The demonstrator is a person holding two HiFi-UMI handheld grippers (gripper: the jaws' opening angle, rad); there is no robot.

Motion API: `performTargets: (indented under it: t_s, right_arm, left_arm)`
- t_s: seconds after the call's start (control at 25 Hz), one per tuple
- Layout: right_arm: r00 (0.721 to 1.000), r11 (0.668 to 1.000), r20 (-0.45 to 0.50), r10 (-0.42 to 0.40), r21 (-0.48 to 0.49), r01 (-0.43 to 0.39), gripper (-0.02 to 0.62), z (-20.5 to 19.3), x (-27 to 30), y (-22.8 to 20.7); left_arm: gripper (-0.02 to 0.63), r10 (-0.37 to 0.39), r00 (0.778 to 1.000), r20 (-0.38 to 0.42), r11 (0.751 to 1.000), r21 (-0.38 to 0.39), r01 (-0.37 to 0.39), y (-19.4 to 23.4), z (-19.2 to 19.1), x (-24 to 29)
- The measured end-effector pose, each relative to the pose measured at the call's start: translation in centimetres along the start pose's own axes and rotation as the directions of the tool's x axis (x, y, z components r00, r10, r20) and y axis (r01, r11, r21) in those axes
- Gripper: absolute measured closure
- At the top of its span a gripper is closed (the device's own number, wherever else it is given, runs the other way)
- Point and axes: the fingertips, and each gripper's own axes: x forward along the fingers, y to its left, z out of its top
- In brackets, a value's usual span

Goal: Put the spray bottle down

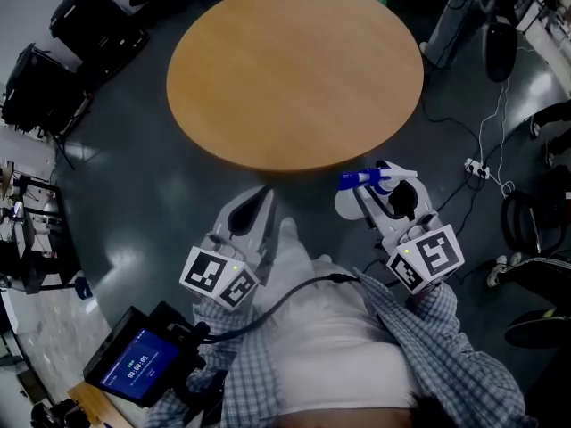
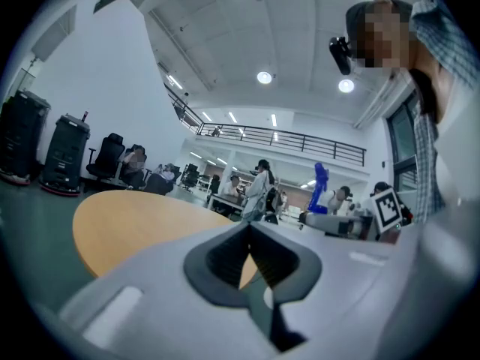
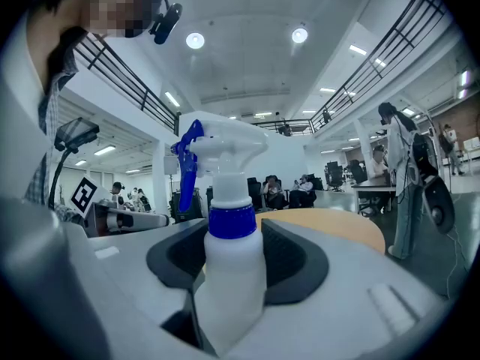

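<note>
head view, near to far. nearest the camera: the person's checked shirt (image 1: 464, 355) and a black device w/ a lit blue screen (image 1: 138, 362) at lower left, a black cable (image 1: 294, 294) running across the torso.

next: left gripper (image 1: 264, 196), marker cube (image 1: 219, 277) at its rear. its own view shows the two dark pads brought together at the tips w/ nothing btwn them, i.e. closed and empty.

beside it, at the right: right gripper (image 1: 385, 184), also w/ a cube (image 1: 426, 257). its jaws stand fairly wide but are clamped on the white body of the spray bottle (image 3: 232, 276). the bottle is upright, gripped below its blue collar (image 3: 232, 221). white head and blue trigger (image 3: 186, 163) rise above the pads; the trigger faces the left gripper.

bottle position: held in the air, just short of the near edge of the round wooden table (image 1: 294, 69), over the dark floor (image 1: 143, 168), not on the tabletop. both grippers point roughly level toward the table.

beyond the table: black wheeled cases (image 1: 85, 16) at upper left, a white power strip (image 1: 475, 168) w/ cords at right. gripper views show people at desks far off; detail too small to tell.
</note>
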Motion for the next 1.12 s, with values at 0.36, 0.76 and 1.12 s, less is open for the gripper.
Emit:
performTargets:
  t_s: [0.36,0.76,1.12]
  right_arm:
    - [1.0,1.0,0.026,-0.002,-0.02,0.003,0.394,2.0,3.1,-0.6]
    - [0.996,0.998,0.066,-0.065,-0.023,0.067,0.394,5.1,18.3,-3.0]
    - [0.993,0.993,-0.009,-0.121,0.01,0.121,0.394,3.5,25.0,-7.2]
  left_arm:
    - [0.607,-0.015,0.999,0.035,1.0,0.013,0.015,3.2,2.8,2.5]
    - [0.607,-0.083,0.996,-0.033,0.996,0.026,0.084,16.4,6.7,9.5]
    - [0.607,-0.062,0.997,-0.046,0.998,-0.023,0.061,21.4,7.3,13.8]
